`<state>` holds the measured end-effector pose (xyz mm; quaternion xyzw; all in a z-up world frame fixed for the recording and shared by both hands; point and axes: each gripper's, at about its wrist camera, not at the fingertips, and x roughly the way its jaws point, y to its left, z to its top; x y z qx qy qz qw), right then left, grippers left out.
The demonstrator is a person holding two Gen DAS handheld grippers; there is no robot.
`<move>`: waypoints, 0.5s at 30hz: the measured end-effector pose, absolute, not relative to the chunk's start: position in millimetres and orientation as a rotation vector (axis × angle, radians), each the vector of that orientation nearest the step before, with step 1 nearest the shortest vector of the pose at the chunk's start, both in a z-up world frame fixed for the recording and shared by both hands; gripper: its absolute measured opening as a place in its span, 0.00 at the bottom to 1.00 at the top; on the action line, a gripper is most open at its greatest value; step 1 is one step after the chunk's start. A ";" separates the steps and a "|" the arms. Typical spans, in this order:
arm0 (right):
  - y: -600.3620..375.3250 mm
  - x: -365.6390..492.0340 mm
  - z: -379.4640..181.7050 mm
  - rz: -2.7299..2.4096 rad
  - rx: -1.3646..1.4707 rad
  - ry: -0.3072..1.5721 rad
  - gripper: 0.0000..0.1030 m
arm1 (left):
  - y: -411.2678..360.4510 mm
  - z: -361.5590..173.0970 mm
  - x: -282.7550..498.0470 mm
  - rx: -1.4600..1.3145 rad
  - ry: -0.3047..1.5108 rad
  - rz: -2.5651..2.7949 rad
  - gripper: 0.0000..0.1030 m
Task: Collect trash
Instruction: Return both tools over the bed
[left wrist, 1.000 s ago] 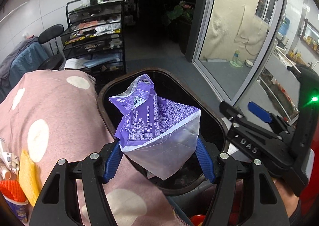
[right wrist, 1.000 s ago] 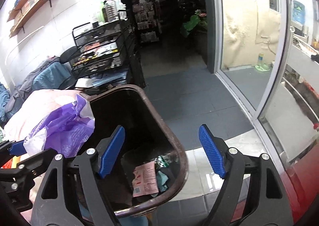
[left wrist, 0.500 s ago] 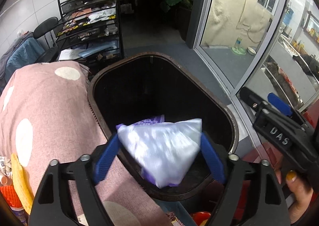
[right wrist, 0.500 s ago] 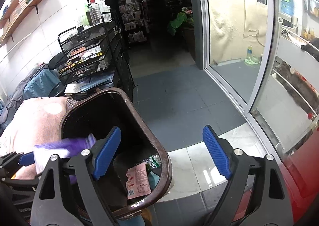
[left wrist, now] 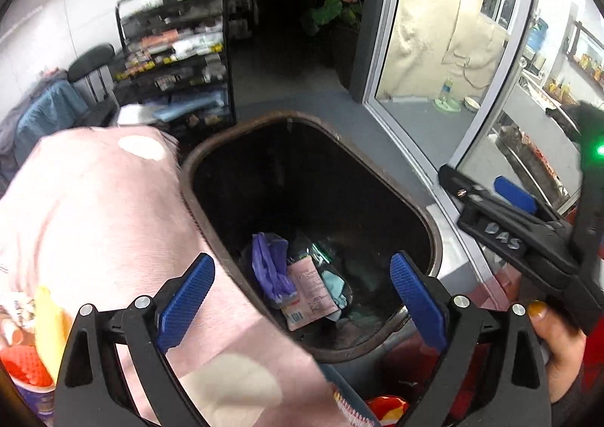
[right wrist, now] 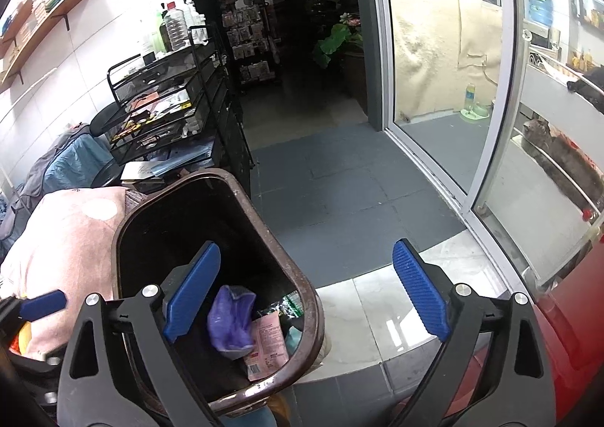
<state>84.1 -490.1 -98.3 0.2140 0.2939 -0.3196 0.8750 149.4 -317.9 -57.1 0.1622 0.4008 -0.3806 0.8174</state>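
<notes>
Your left gripper (left wrist: 302, 298) hangs over the mouth of the brown trash bin (left wrist: 434, 234), and its blue-padded fingers (left wrist: 187, 300) are spread wide with nothing between them. The purple snack bag (left wrist: 270, 268) lies crumpled at the bottom of the bin, on the left side of the heap, touching a pink wrapper (left wrist: 309, 289) just to its right. A pale blue scrap (left wrist: 336, 285) sits beside the pink wrapper, and something green shows behind them, too dark to name.

Your right gripper (right wrist: 307, 302) is also released, its fingers (right wrist: 421, 300) wide apart and empty. From its camera, one finger sits over the bin's opening and the other over the pale floor tiles (right wrist: 377, 298) outside the bin. In that view the same purple bag (right wrist: 230, 321) rests low in the bin (right wrist: 313, 314) against the pink wrapper (right wrist: 266, 347).

In the left camera, your right hand (left wrist: 555, 340) shows at the right edge, gripping the other tool's handle. A pink cloth with pale dots (left wrist: 94, 223) lies right against the bin's left rim. Behind stand a black wire rack (right wrist: 162, 114) loaded with small items, bottles on its top shelf, and a sliding glass door (right wrist: 449, 87) to the right.
</notes>
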 end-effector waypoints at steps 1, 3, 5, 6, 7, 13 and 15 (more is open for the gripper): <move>-487.6 84.6 -97.4 -0.652 0.446 0.609 0.89 | -312.8 -52.4 146.3 0.341 0.836 -0.810 0.91; -480.4 86.6 -95.0 -0.625 0.434 0.600 0.89 | -301.1 -42.9 140.1 0.334 0.798 -0.805 0.93; -474.2 88.5 -93.1 -0.603 0.422 0.594 0.89 | -288.3 -34.5 133.7 0.332 0.758 -0.787 0.94; -469.2 90.6 -91.3 -0.580 0.415 0.589 0.89 | -281.8 -30.6 130.8 0.334 0.740 -0.778 0.94; -465.3 91.5 -90.7 -0.562 0.411 0.585 0.89 | -274.7 -26.9 128.5 0.337 0.721 -0.767 0.94; -430.1 100.4 -82.5 -0.431 0.372 0.562 0.89 | -227.5 -12.8 118.2 0.320 0.647 -0.680 0.95; -415.4 104.3 -79.3 -0.389 0.351 0.562 0.89 | -211.2 -11.1 116.8 0.322 0.626 -0.629 0.95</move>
